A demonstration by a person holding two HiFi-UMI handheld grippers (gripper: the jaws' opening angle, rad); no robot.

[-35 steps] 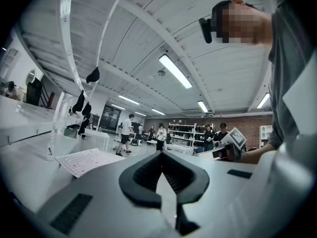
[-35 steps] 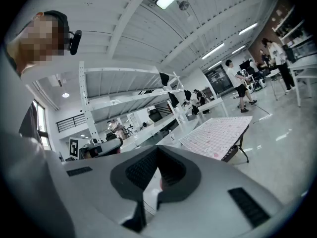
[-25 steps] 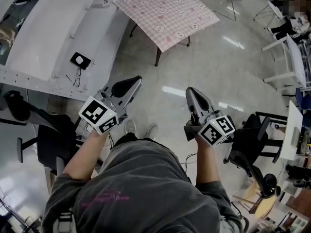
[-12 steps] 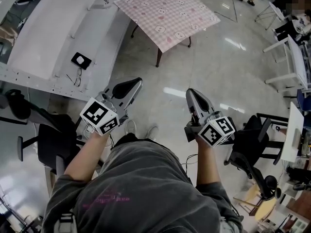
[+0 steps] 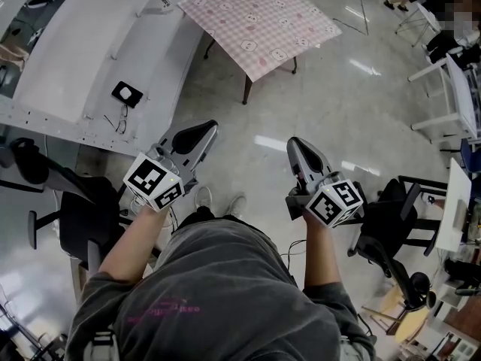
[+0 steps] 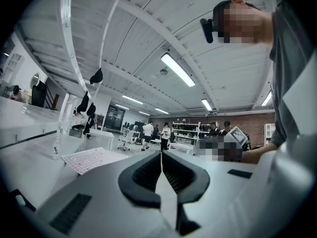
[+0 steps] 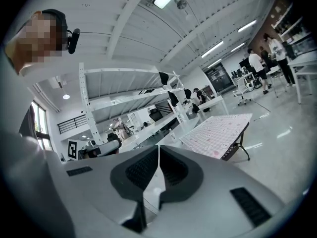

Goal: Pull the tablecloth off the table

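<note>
The tablecloth [image 5: 259, 21] lies spread flat over the surface [image 5: 246, 89], far ahead of us across the floor, just as it did a second ago. Little has changed. People at the far end have walked on, and our view has drifted slightly, but we stand no nearer the cloth, so we judge the pull is no further along. The left gripper [image 5: 210, 126] and right gripper [image 5: 293, 140] hang near our body, well apart from the cloth. The left fingers [image 6: 143, 175] are pressed together on nothing, and so are the right fingers [image 7: 173, 170].
</note>
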